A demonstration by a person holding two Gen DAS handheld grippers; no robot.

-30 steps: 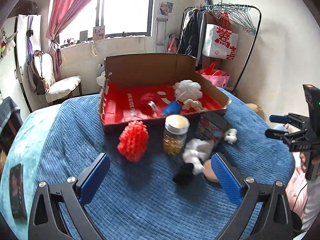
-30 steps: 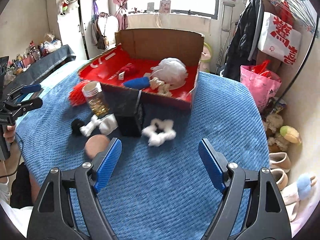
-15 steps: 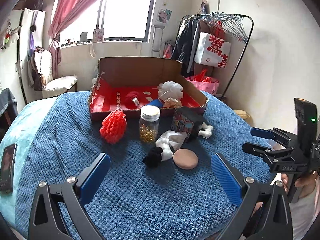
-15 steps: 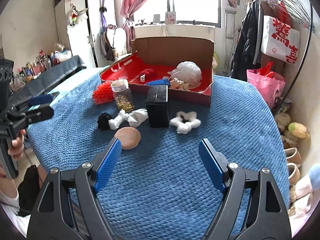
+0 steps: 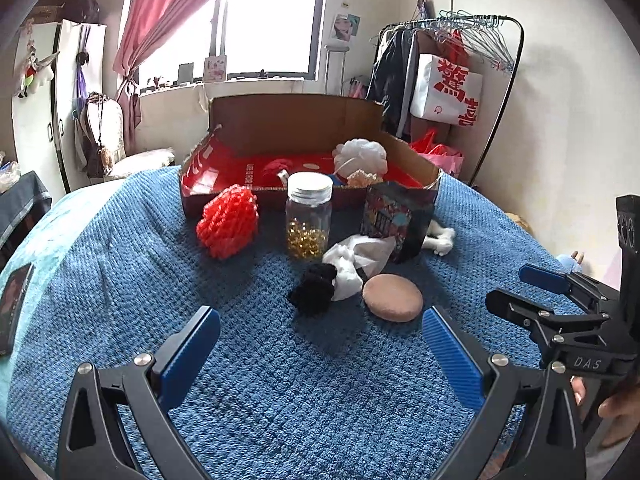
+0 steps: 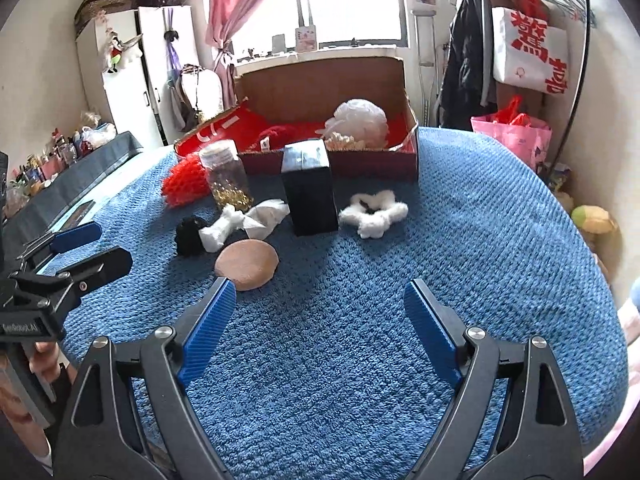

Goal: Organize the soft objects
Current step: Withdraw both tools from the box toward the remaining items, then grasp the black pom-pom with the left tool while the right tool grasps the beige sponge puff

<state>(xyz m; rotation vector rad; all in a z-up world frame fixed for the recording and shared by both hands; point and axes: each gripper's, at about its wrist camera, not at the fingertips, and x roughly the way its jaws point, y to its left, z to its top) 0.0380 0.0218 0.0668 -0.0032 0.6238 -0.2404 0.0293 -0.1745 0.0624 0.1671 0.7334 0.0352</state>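
On the blue blanket point(image 5: 280, 380) lie a beige round puff point(image 5: 393, 297) point(image 6: 247, 258), a white cloth with a black pompom point(image 5: 352, 264) point(image 6: 240, 222), a red spiky ball point(image 5: 228, 220) and a white fluffy scrunchie point(image 6: 374, 212). Behind them stands a red-lined cardboard box point(image 5: 240, 194) holding a white mesh puff point(image 5: 360, 156) point(image 6: 362, 120). My left gripper point(image 5: 319, 314) is open and empty, just short of the black pompom. My right gripper point(image 6: 320, 285) hovers near the beige puff, its jaws opening with nothing between them.
A glass jar of gold beads point(image 5: 309, 216) and a dark upright carton point(image 6: 310, 192) stand among the soft things. Each gripper shows in the other's view, held by a hand point(image 5: 616, 404). A clothes rack point(image 5: 460, 60) and a pink bag point(image 6: 516, 136) stand at the right.
Both grippers have drawn back from the box and sunk lower, so the objects look farther away. The right jaws stand slightly wider. Nothing on the blanket has moved.
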